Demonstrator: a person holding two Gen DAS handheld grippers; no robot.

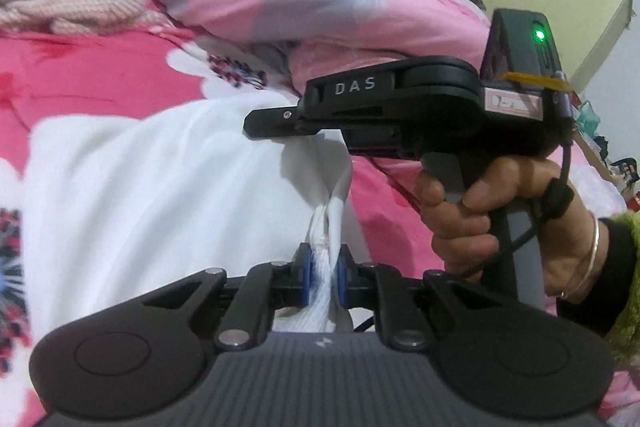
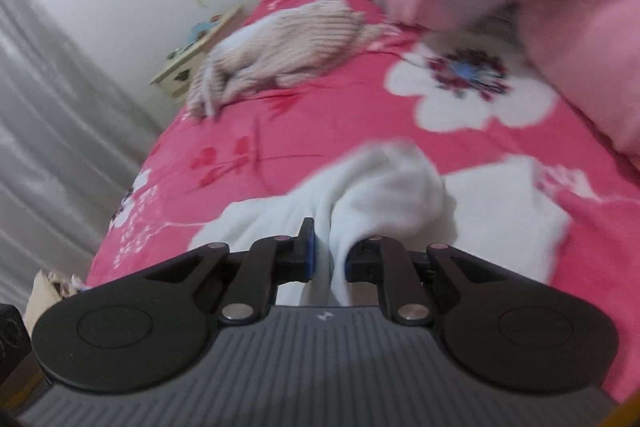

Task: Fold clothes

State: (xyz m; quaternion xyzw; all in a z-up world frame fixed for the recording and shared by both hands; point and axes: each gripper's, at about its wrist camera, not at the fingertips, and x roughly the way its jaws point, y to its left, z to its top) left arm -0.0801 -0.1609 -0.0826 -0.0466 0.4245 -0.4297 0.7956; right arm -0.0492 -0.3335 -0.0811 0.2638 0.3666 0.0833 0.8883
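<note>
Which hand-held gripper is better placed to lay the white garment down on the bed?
Neither clearly: left hand-held gripper and right hand-held gripper both pinch the white garment, close together above the pink floral bedspread.

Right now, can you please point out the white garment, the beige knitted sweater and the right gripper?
white garment (image 1: 132,187), left wrist view, on its flat spread part.
beige knitted sweater (image 2: 288,51), right wrist view, on its ribbed body.
right gripper (image 1: 276,121), left wrist view, at its tips.

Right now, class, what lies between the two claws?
In the left wrist view, a bunched fold of the white garment runs from the left claw to the right claw; nothing else.
</note>
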